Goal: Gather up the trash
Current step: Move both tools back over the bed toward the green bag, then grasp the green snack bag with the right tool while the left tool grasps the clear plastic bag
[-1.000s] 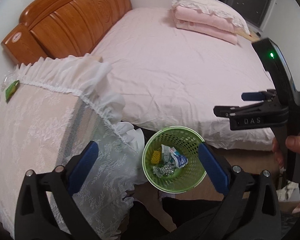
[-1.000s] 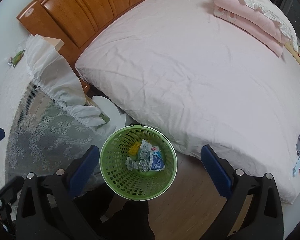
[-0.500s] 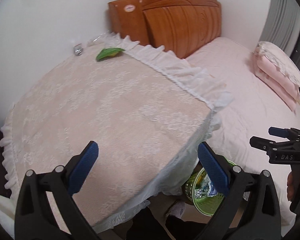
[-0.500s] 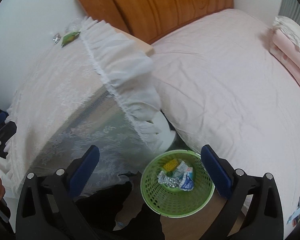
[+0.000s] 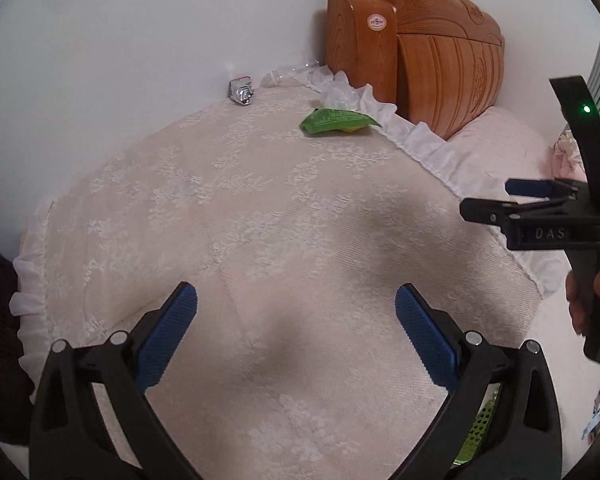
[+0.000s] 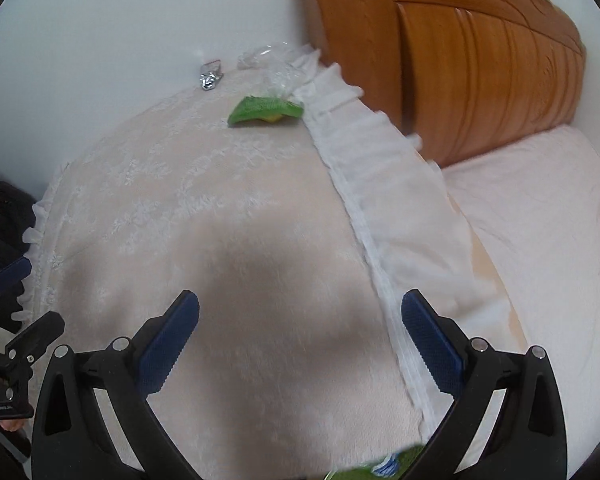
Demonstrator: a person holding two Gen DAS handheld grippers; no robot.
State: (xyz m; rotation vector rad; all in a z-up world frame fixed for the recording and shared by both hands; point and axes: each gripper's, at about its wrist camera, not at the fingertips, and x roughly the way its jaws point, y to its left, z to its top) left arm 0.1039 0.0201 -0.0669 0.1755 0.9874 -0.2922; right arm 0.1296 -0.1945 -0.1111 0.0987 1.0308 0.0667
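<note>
trash left on the lace-covered tabletop, both grippers empty

green wrapper, crumpled foil piece and clear plastic lie at 12 o'clock by the white wall, well apart from the left gripper and right gripper; both are spread wide, likely ready to reach. wooden headboard and pink bed at 2 o'clock; green bin barely shows at 5 o'clock.

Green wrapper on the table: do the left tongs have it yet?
No, the green wrapper lies at the table's far edge, and the left tongs are open and empty.
</note>
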